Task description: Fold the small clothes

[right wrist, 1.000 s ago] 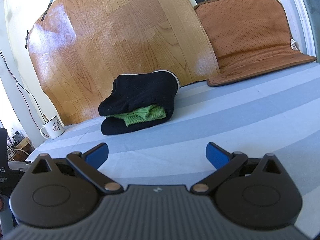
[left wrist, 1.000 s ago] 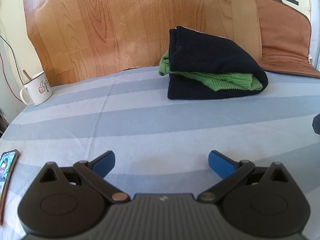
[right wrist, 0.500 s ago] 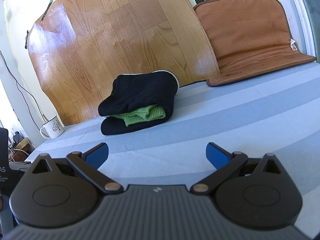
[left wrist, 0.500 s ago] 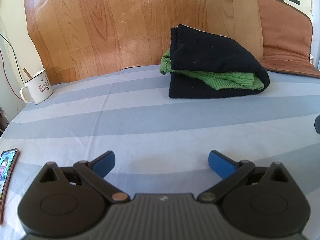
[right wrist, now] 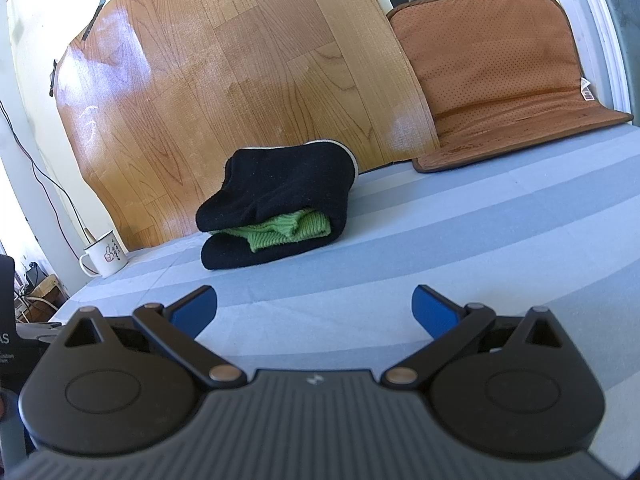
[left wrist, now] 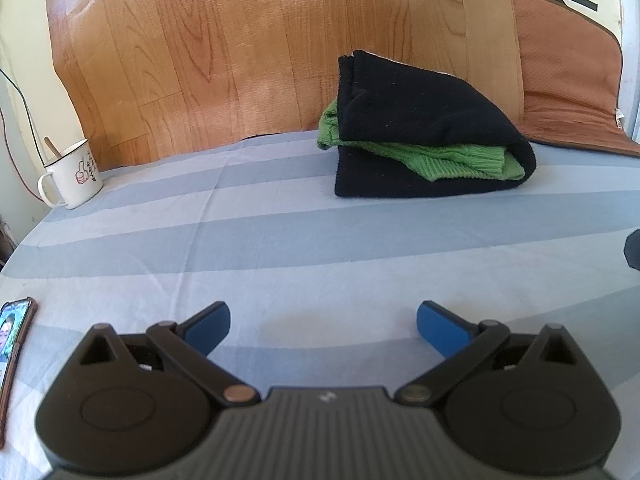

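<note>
A folded black garment [left wrist: 420, 120] with a green knit piece [left wrist: 452, 160] sandwiched inside lies on the blue striped cloth [left wrist: 280, 232] near the back. The right wrist view shows the same black bundle [right wrist: 280, 196] with the green knit [right wrist: 288, 228] poking out of its front. My left gripper [left wrist: 323, 322] hovers low over the cloth well in front of the bundle, open and empty. My right gripper [right wrist: 314, 307] also stands open and empty, some way short of the bundle.
A white enamel mug [left wrist: 72, 174] stands at the back left, also visible as the mug [right wrist: 105, 254] in the right wrist view. A phone [left wrist: 14, 334] lies at the left edge. A wood-pattern sheet [left wrist: 260, 48] leans behind, with a brown cushion [right wrist: 492, 80] at the right.
The left wrist view has shifted slightly, so the bundle sits a little lower and to the right. The right gripper has not moved. Both grippers stay open.
</note>
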{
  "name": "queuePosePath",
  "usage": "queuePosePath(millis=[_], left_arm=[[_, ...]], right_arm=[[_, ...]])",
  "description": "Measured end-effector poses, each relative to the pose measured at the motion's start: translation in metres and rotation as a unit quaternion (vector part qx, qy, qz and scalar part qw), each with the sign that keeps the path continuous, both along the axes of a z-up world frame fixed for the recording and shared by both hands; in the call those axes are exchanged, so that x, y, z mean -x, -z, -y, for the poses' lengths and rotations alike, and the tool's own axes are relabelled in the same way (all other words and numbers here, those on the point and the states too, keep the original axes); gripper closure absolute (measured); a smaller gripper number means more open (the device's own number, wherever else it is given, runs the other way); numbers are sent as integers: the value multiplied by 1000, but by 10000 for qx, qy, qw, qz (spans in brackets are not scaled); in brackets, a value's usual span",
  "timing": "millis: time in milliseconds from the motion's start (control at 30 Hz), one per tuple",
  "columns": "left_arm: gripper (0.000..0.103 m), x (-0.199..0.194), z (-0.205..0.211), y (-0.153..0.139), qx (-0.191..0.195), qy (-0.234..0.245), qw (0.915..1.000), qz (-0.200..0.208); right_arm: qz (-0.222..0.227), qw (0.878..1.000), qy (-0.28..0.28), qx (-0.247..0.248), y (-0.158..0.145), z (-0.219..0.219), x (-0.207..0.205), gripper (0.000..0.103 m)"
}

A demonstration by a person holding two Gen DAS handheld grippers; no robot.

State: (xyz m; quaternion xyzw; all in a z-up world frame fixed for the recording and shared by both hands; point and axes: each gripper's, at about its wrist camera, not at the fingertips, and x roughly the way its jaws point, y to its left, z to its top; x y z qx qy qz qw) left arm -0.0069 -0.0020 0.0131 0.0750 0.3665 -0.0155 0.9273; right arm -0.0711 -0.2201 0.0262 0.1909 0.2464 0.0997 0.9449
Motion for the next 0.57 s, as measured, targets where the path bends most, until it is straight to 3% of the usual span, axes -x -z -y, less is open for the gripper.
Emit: queuePosePath(millis=[567], left_arm=[[0, 5, 2, -5, 72, 180, 9995, 230]], right_arm=[[-29, 10000, -18, 17, 2, 2, -1, 0]])
